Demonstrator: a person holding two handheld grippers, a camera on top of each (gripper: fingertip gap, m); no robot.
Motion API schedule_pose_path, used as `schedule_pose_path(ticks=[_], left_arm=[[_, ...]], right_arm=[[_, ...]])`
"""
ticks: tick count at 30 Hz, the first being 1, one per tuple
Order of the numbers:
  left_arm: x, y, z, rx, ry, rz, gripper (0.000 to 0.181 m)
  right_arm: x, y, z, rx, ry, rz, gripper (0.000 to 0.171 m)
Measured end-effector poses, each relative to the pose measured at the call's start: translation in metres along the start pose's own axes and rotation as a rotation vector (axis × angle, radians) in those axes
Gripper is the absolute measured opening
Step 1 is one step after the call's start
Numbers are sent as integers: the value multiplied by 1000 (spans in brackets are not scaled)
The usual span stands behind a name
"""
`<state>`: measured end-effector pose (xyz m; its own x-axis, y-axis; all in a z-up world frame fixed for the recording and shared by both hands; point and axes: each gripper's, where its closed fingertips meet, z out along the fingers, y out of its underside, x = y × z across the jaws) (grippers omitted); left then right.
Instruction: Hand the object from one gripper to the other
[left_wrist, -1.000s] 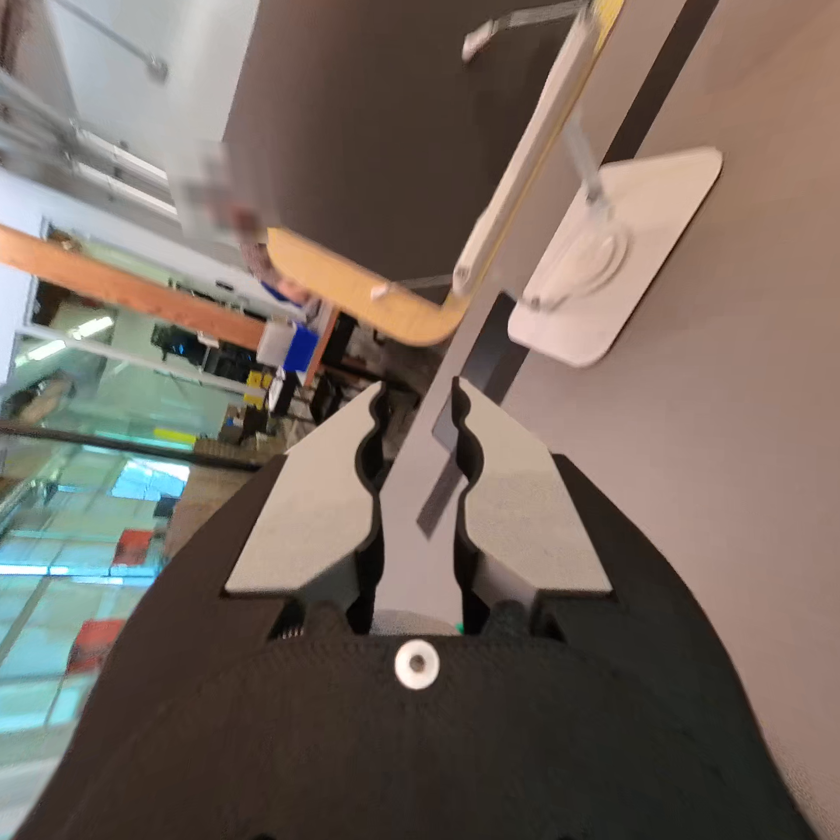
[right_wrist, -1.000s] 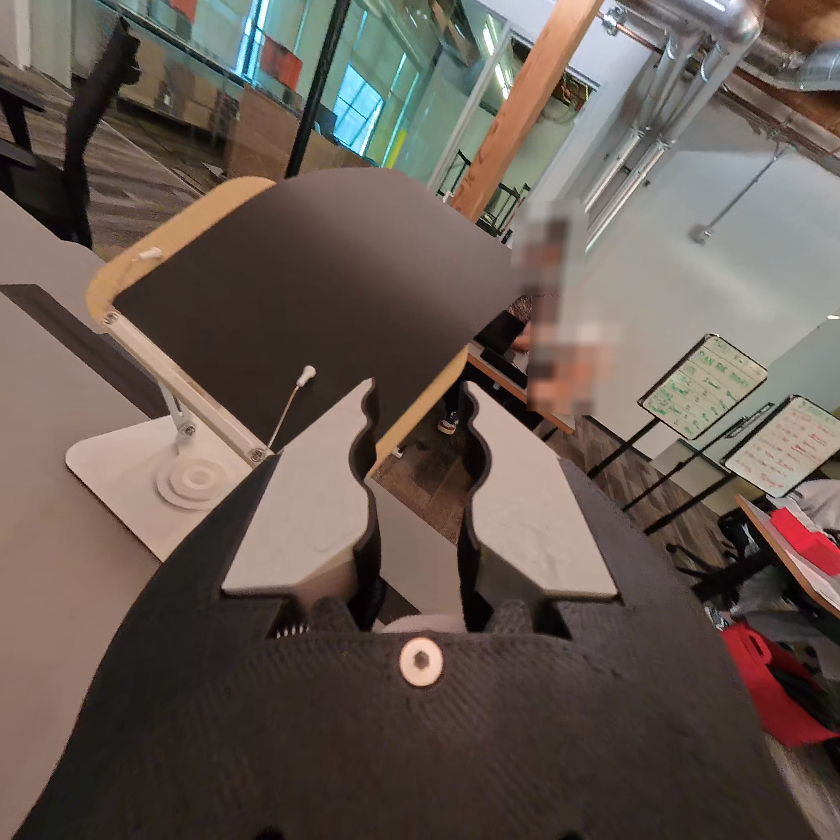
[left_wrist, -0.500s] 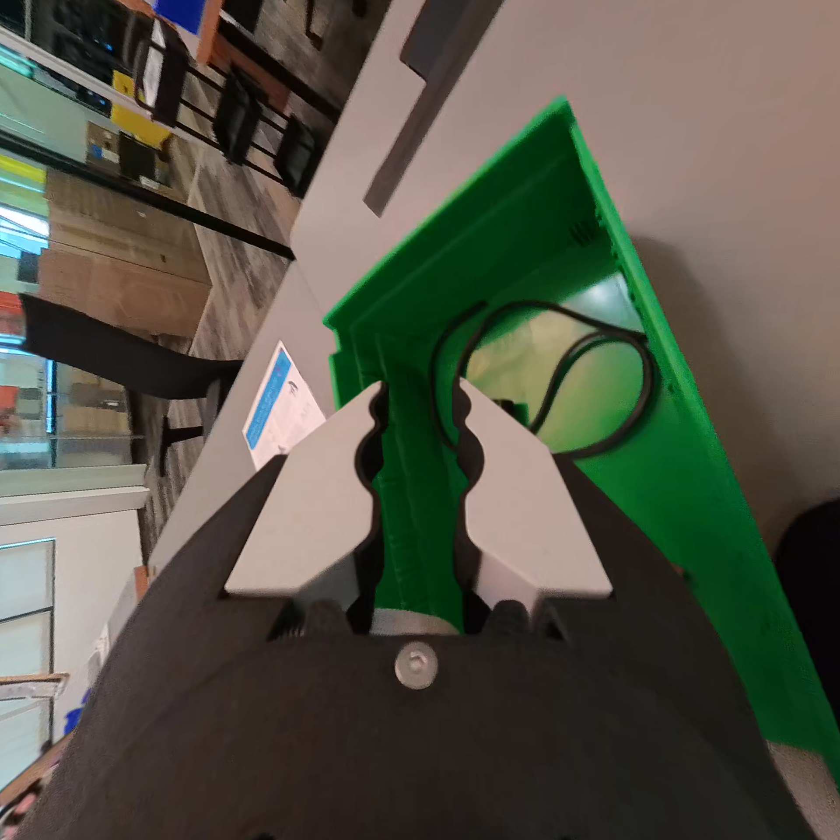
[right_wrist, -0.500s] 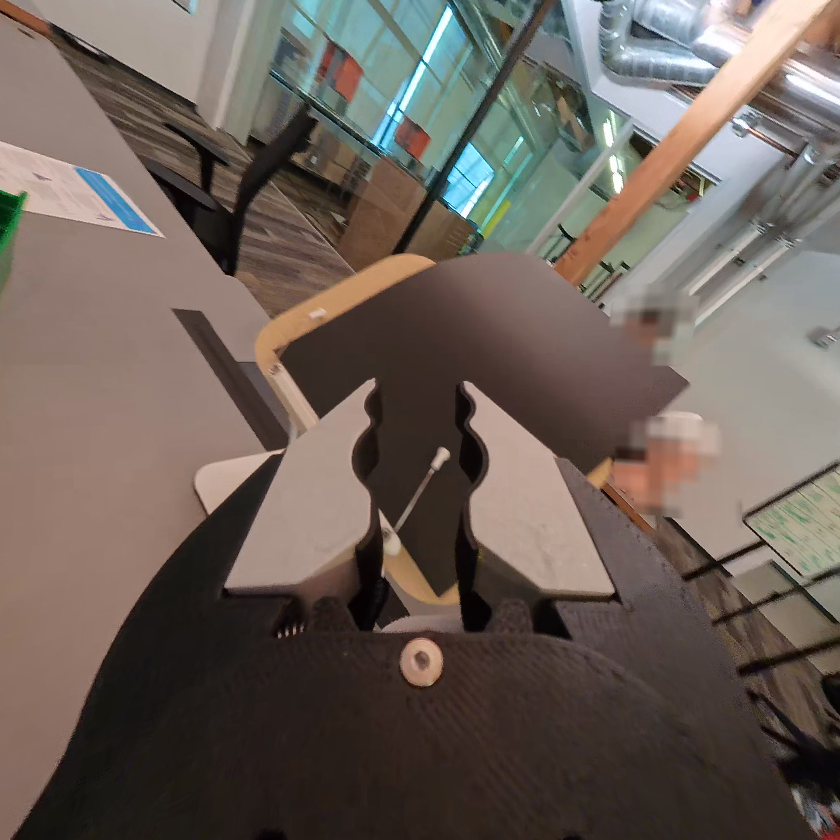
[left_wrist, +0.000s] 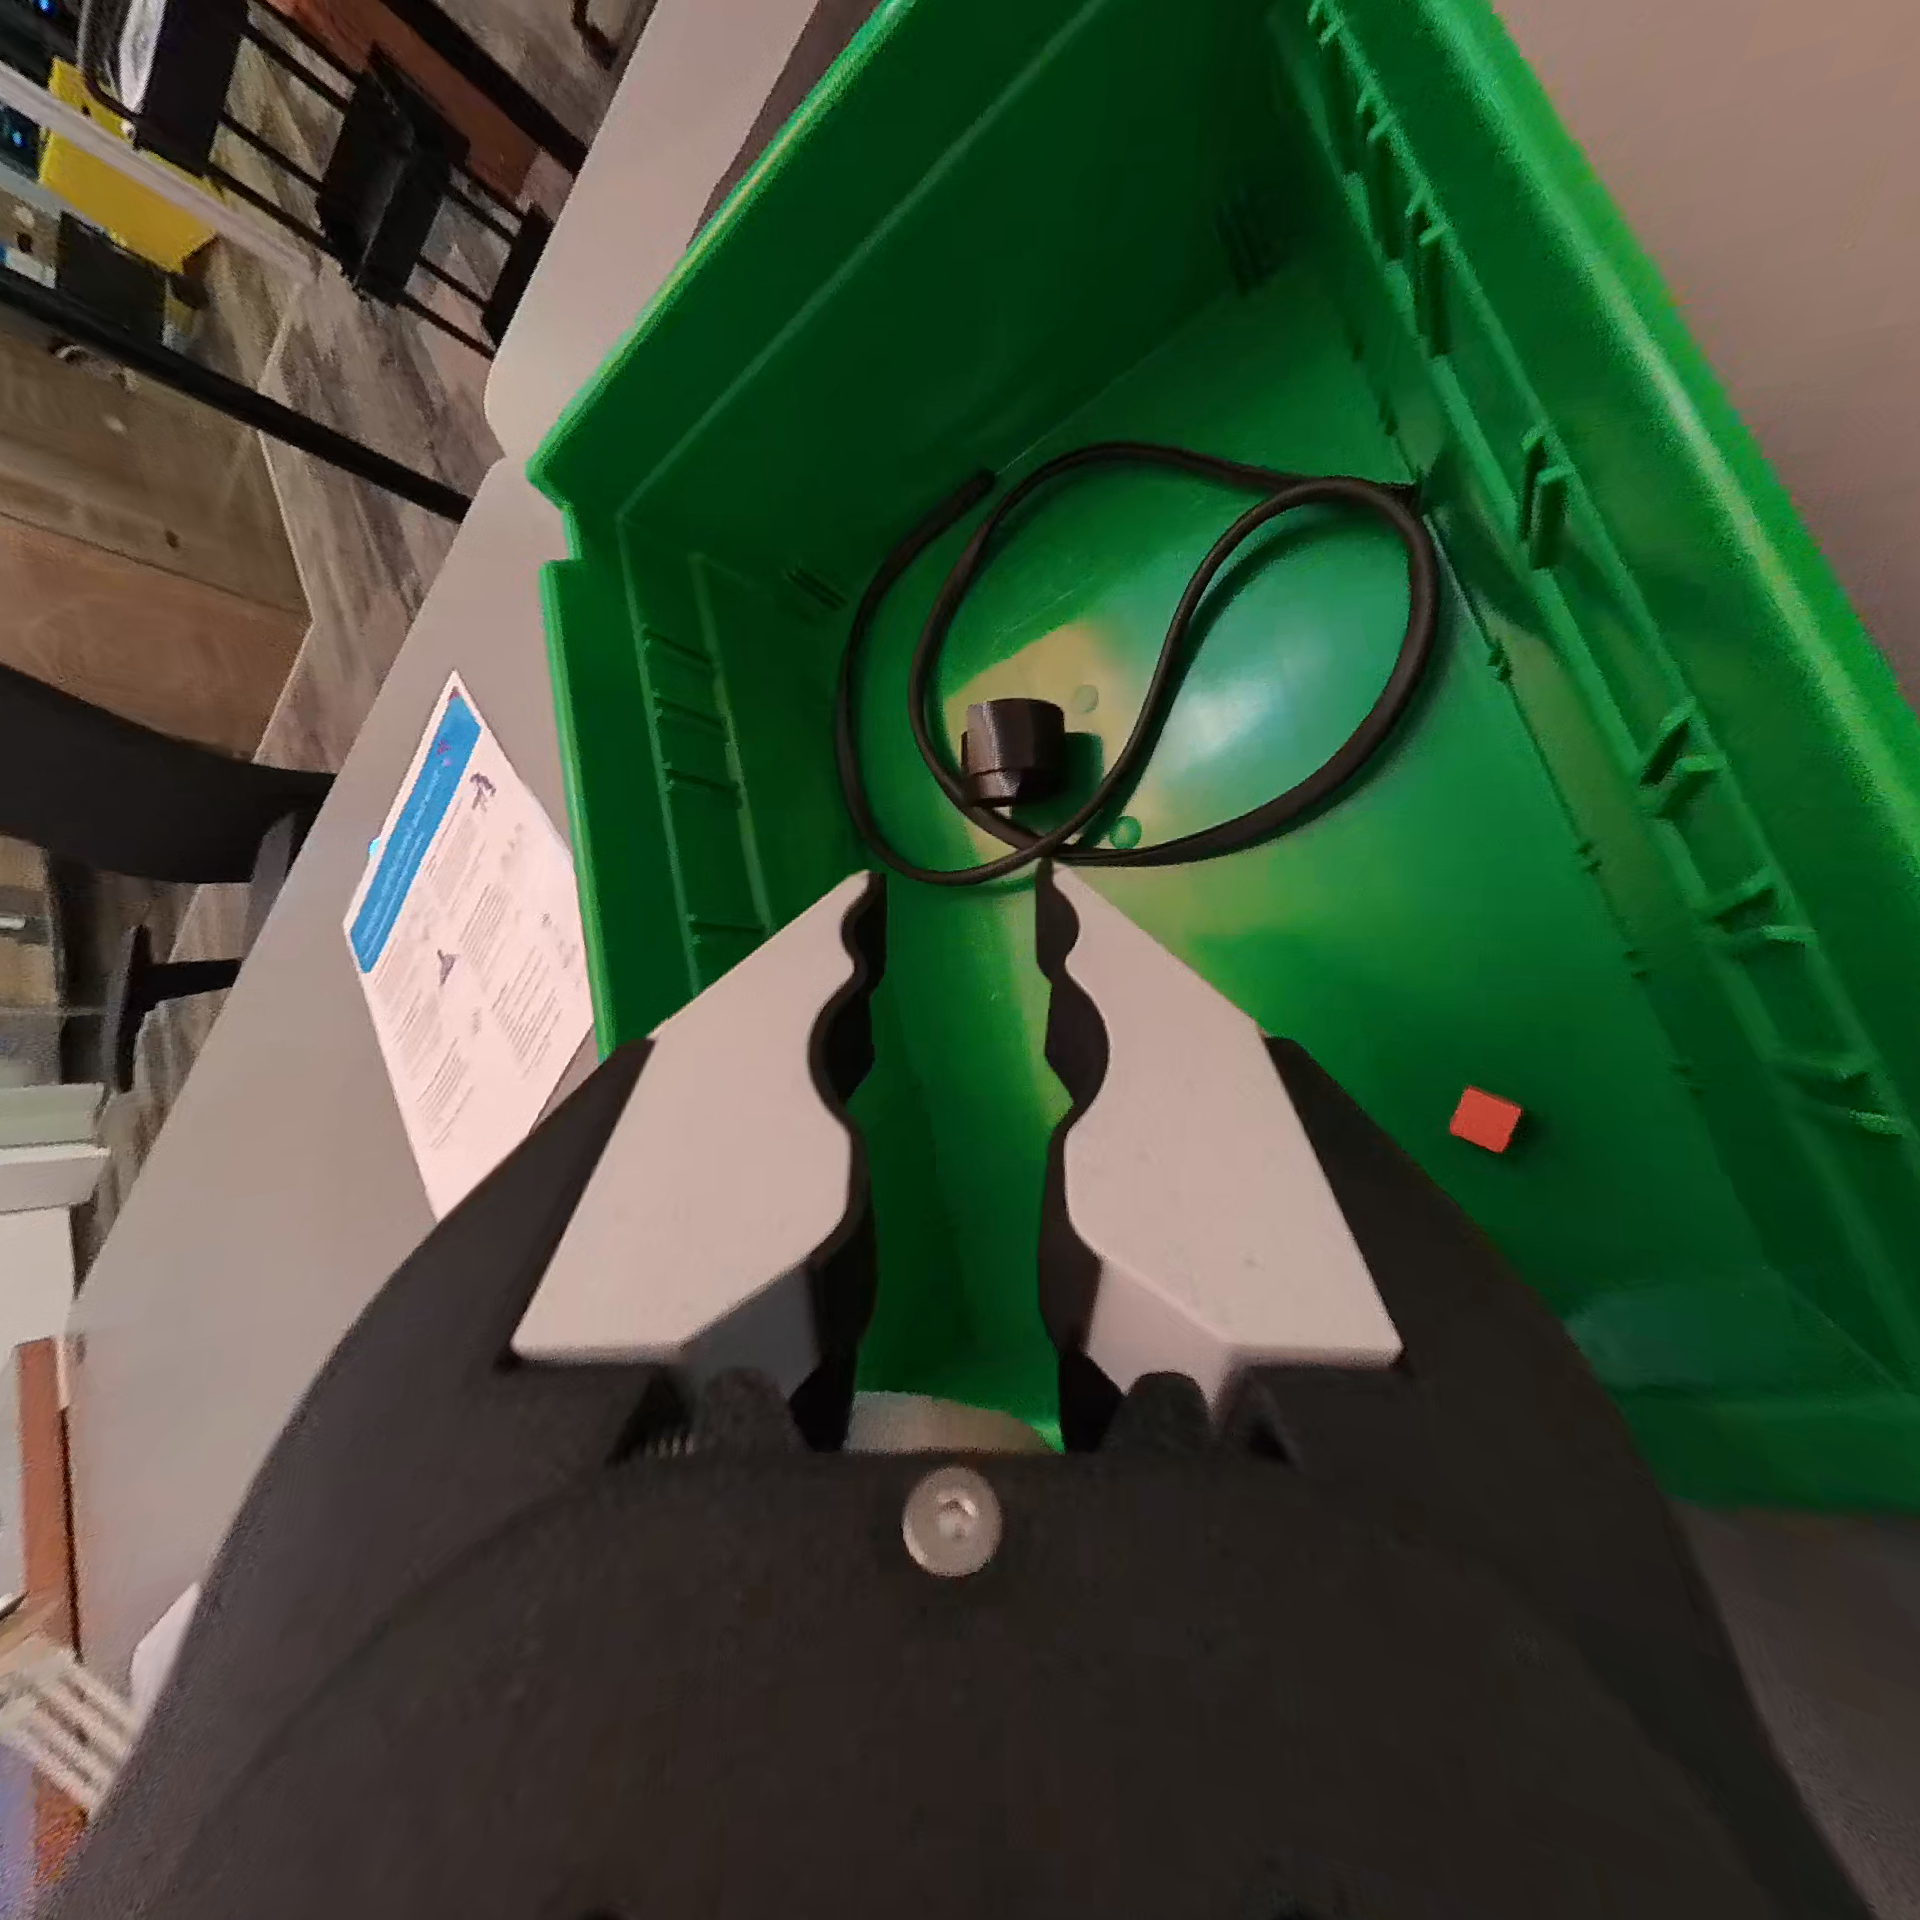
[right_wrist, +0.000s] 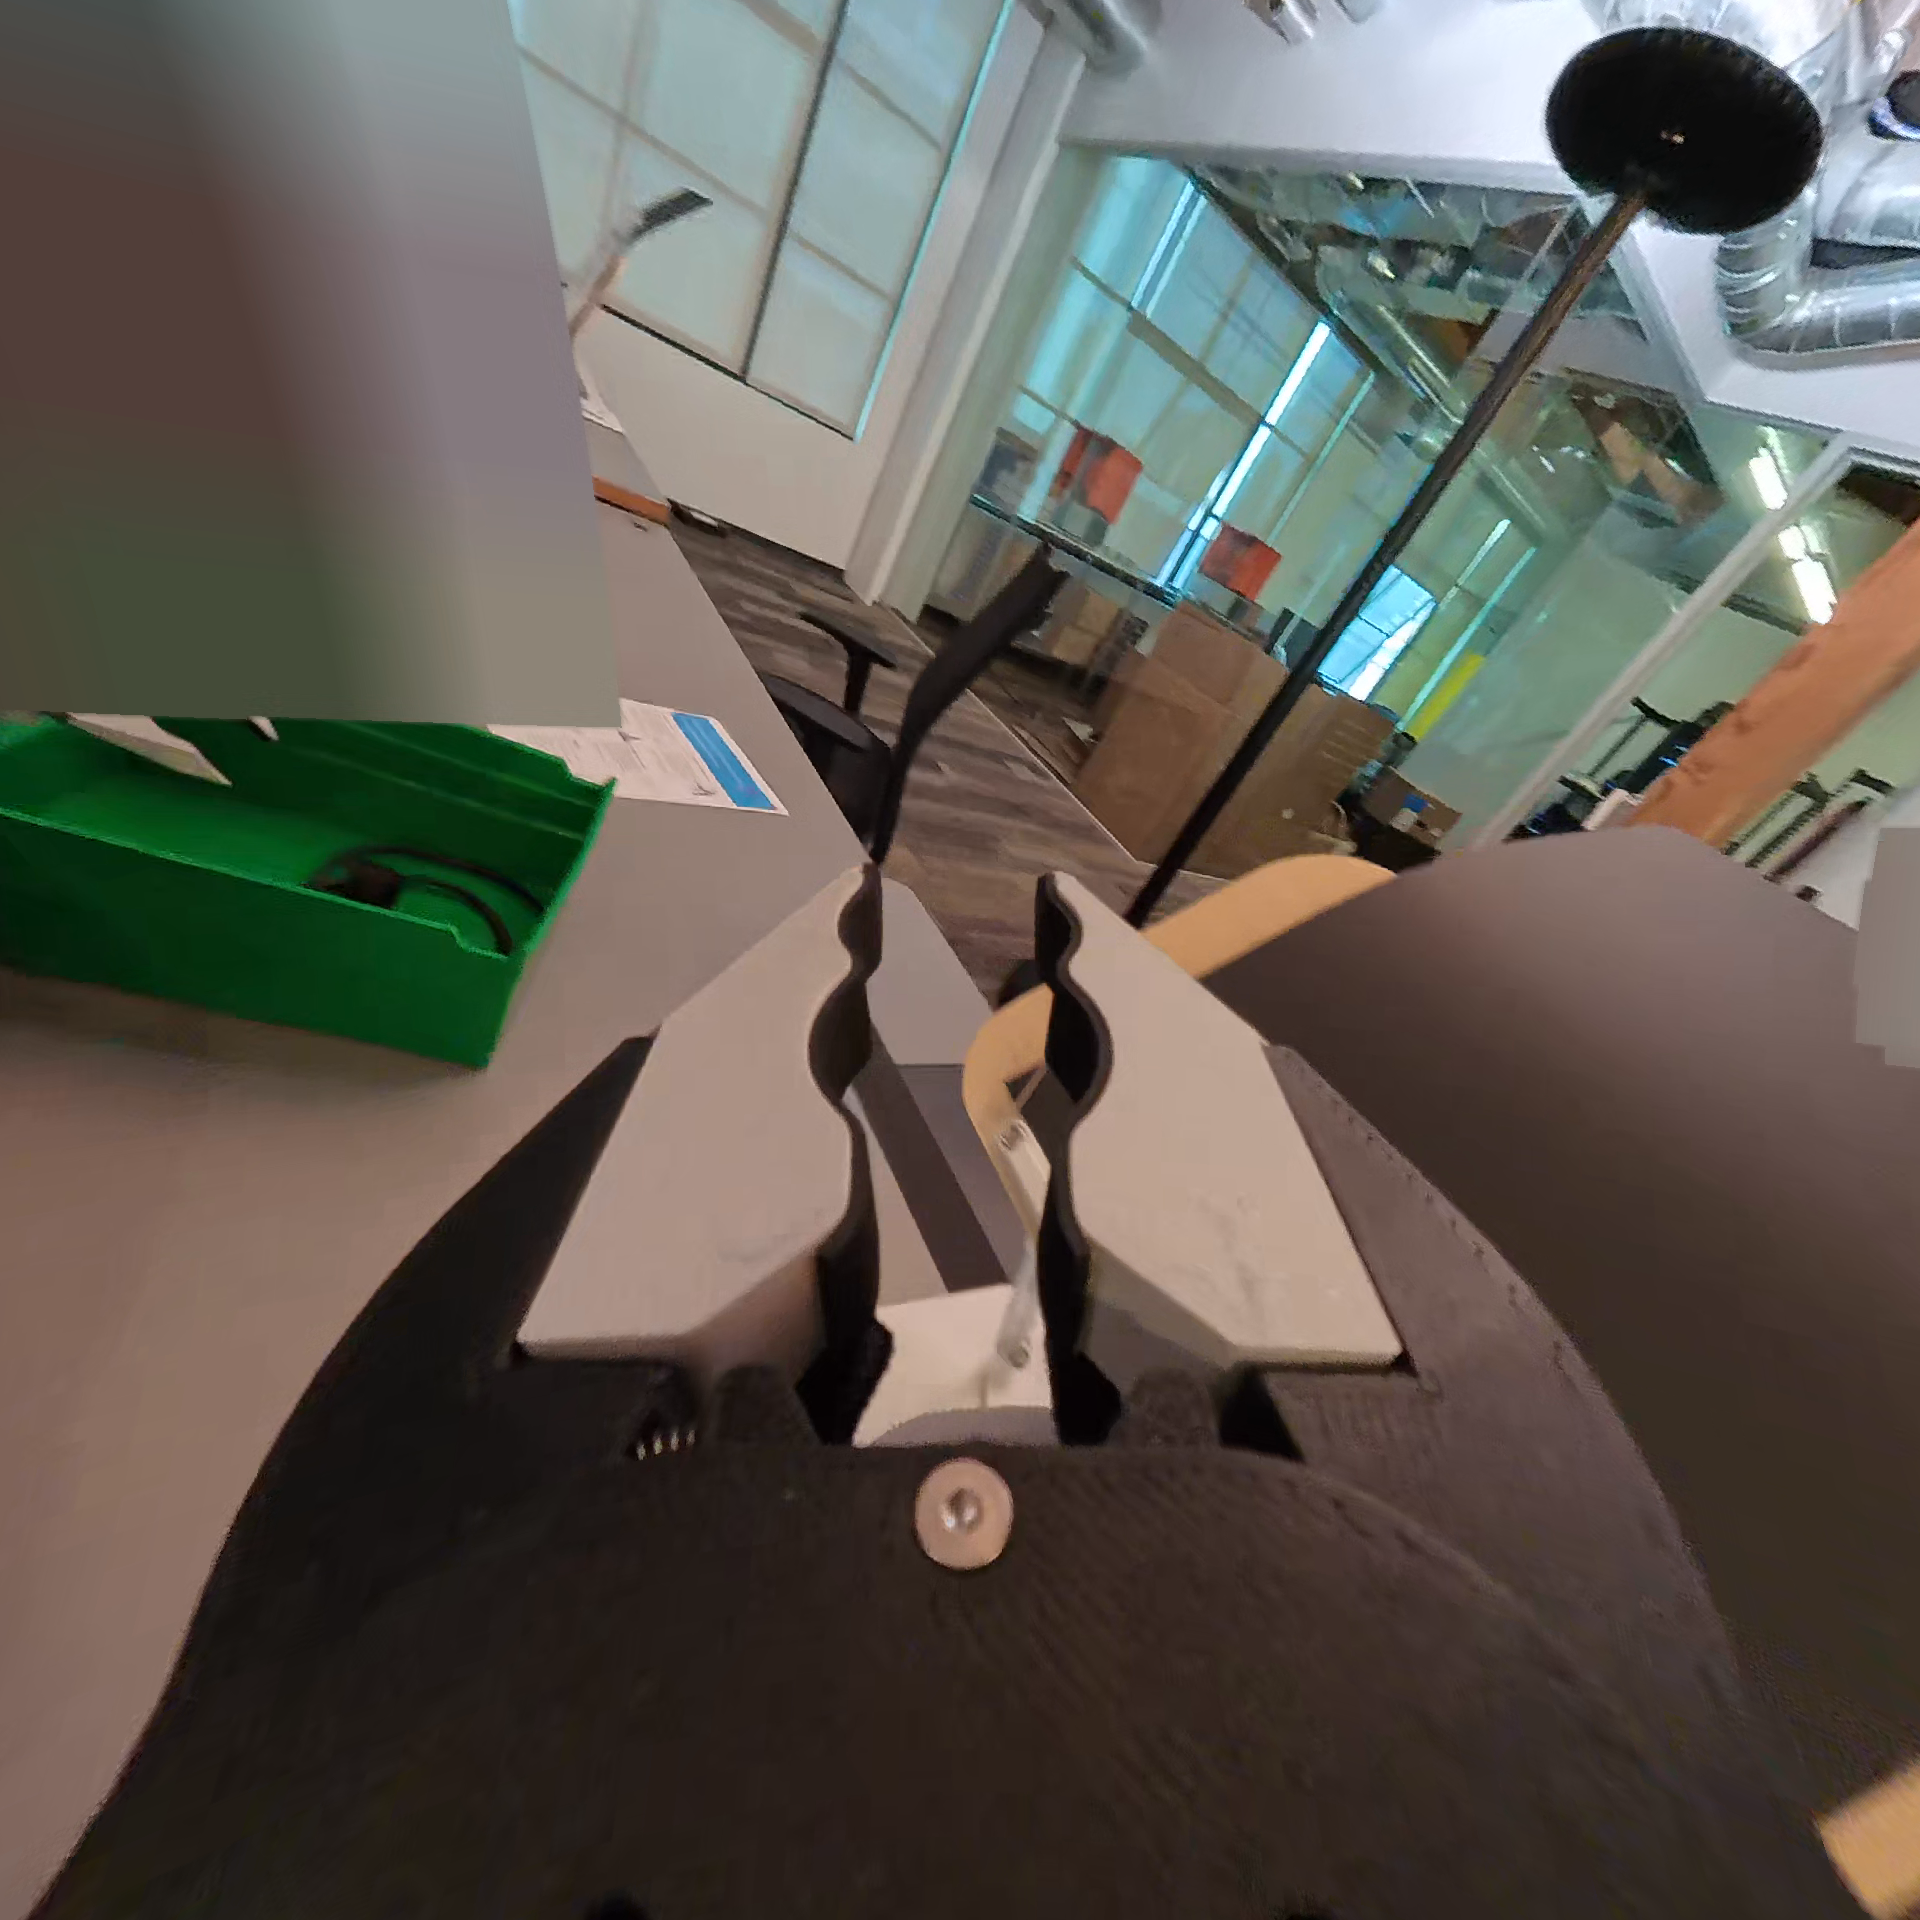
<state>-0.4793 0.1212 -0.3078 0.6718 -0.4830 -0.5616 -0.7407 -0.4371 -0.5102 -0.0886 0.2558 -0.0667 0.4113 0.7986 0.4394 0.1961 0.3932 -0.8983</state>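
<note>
A green bin (left_wrist: 935, 208) lies on the grey table. Inside it are a looped black cable (left_wrist: 1423, 582), a short black cylinder (left_wrist: 1003, 748) within the loop, and a small red block (left_wrist: 1486, 1120). My left gripper (left_wrist: 961, 883) is open and empty, over the bin, its fingertips just short of the cable loop. My right gripper (right_wrist: 961, 883) is open and empty above the table, pointing past the table edge. The bin (right_wrist: 260, 966) with the cable (right_wrist: 499, 894) shows to its left.
A printed sheet (left_wrist: 468, 956) lies beside the bin, also in the right wrist view (right_wrist: 717, 769). A curved black panel with a wooden edge (right_wrist: 1558, 1039) on a white stand base (right_wrist: 935, 1351) is close on the right. An office chair (right_wrist: 935, 675) stands beyond the table edge. The tips of one gripper are about 50 cm away from the tips of the other. About 7 cm separates my left fingertips from the short black cylinder (left_wrist: 1003, 748). My left gripper's tips are some 10 cm from the small red block (left_wrist: 1486, 1120).
The left gripper swung from the black panel and stand to the green bin, then moved closer over it. The right gripper turned left, bringing the bin into view. Both stayed open.
</note>
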Motion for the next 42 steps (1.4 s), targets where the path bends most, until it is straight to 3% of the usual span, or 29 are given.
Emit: schedule_pose_path(ticks=[8,15,21,29,42], left_arm=[[20,-2,-1,89,161,38,21],[68,7,-22,81,475,69,15],[85,36,-19,-137,583,141,16],[97,42,-17,-233,699,162,26],[110,54,-13,-372,783,268,20]], right_arm=[[-38,17,53,-39,-97,18,27],[-72,41,87,-91,-183,18,27],[-84,53,94,-114,-220,20,27],[-83,61,93,-131,-223,20,27],[-81,65,90,-141,-222,-1,27]])
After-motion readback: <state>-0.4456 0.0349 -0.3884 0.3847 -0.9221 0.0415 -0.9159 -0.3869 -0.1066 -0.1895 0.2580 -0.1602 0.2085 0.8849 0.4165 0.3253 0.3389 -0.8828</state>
